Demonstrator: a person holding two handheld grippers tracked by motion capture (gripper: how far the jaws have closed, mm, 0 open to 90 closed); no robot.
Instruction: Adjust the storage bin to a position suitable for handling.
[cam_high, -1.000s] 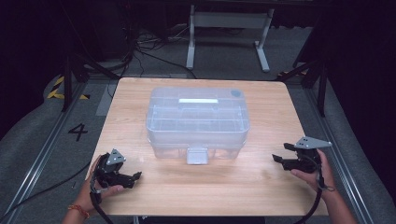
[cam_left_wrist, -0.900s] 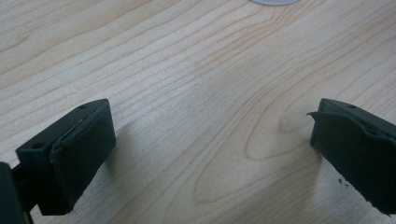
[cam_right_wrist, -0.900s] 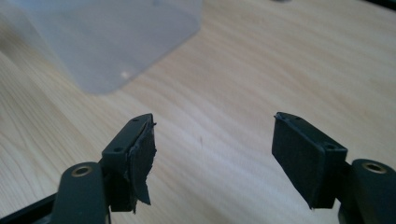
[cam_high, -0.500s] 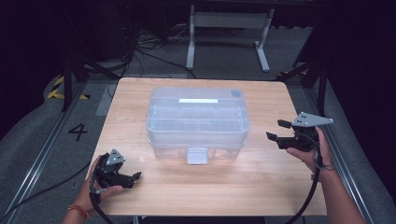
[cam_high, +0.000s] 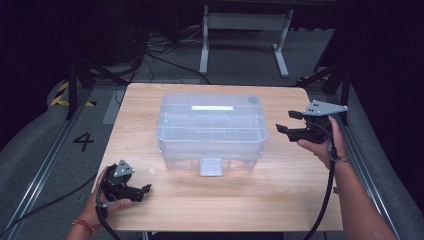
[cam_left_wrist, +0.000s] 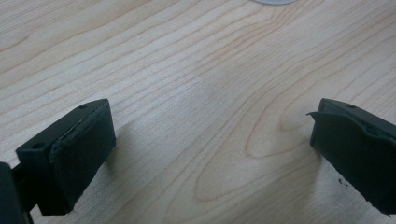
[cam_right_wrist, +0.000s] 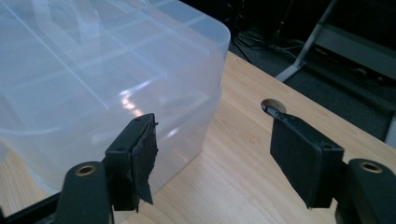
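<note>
A clear plastic box with its lid on stands in the middle of the wooden table; a white latch hangs on its near side. My right gripper is held up in the air just right of the box, jaws open and pointing at it. In the right gripper view the box lies ahead and left of the right gripper, with nothing between the pads. My left gripper rests low at the table's front left, open over bare wood.
A grey metal stand and cables lie on the floor behind the table. A rail and a painted 4 run along the left. A small round hole sits in the tabletop beyond the right gripper.
My right gripper has risen from the table's right edge and moved farther from me, toward the box's right side. The left gripper and the box have stayed put.
</note>
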